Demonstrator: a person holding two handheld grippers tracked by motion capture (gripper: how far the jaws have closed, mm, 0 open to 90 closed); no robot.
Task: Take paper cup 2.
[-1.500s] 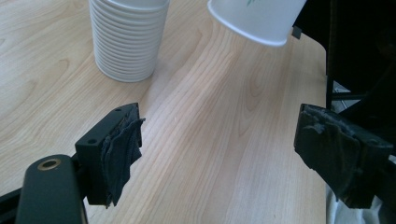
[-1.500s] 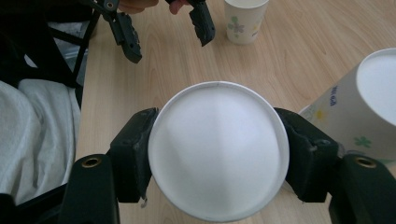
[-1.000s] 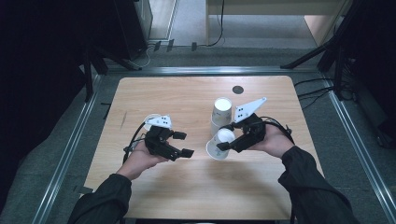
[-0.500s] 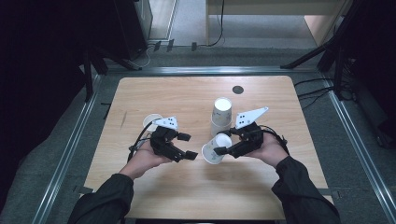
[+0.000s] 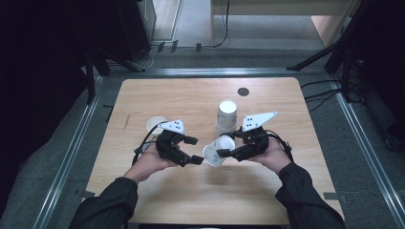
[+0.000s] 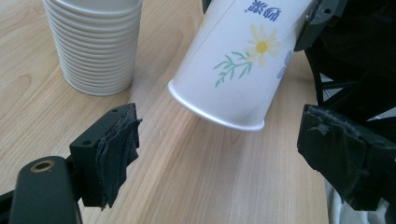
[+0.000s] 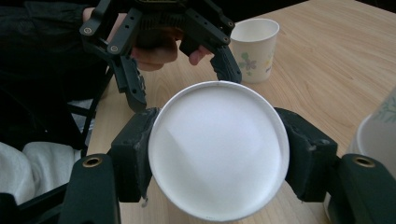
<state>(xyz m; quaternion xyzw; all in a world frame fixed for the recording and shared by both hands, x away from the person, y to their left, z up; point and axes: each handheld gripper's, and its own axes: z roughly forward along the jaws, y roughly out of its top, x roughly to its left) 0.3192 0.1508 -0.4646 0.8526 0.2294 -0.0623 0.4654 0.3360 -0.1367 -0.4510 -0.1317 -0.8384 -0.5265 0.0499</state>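
Light wood table [image 5: 200, 191], grey floor [image 5: 367, 143]

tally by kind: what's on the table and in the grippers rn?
Single paper cups: 2, one upright on the table, one held tilted in the right gripper
Stacks of upside-down paper cups: 1
Grippers: 2, left, right
Total: 5

Inventory, as counted on the wooden table [image 5: 191, 191]:
- Single paper cups: two, namely one tilted cup [image 5: 217, 150] and one upright cup [image 5: 155, 125].
- Stacks of nested cups [image 5: 226, 116]: one; the number within could not be told.
- Handheld grippers: two, left gripper [image 5: 193, 150] and right gripper [image 5: 224, 149].
- Dark round marks [image 5: 243, 91]: one.
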